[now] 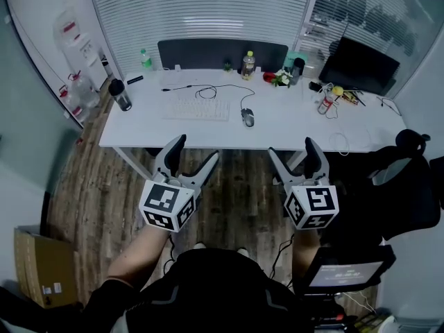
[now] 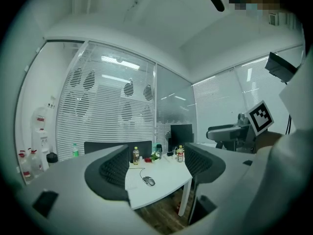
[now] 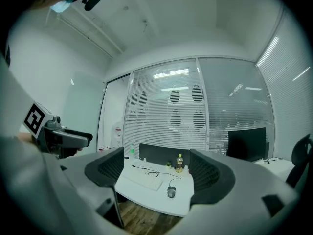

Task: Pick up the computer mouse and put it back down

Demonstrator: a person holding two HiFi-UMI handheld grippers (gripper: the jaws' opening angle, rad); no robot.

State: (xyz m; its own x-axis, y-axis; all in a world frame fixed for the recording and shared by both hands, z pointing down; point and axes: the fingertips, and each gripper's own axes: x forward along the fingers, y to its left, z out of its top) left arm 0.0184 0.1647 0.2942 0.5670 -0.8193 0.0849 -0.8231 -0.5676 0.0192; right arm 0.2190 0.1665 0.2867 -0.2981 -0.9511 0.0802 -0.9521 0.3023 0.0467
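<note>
The computer mouse (image 1: pixel 248 117) lies on the white worktop (image 1: pixel 291 127), close to its front edge and a little right of that edge's middle. It is just beside the right end of the keyboard (image 1: pixel 197 109). Its long axis runs from front edge to back edge, and its cable (image 1: pixel 250 97) leaves the far end toward the back.

Both tools are held level, short of the front edge and over the wooden floor (image 1: pixel 239 186), well apart from the mouse. The left tool (image 1: pixel 195 151) has its jaws spread wide with nothing between them. The right tool (image 1: pixel 292 150) is likewise wide open and empty.

The mouse lies ahead and to the right of the left tool, and ahead and to the left of the right one. The right tool looks slightly nearer, and in the right gripper view the mouse sits almost centred between its jaws. A reach forward from that side therefore seems the shorter one, with the jaws closing across the mouse's narrow width.
</note>
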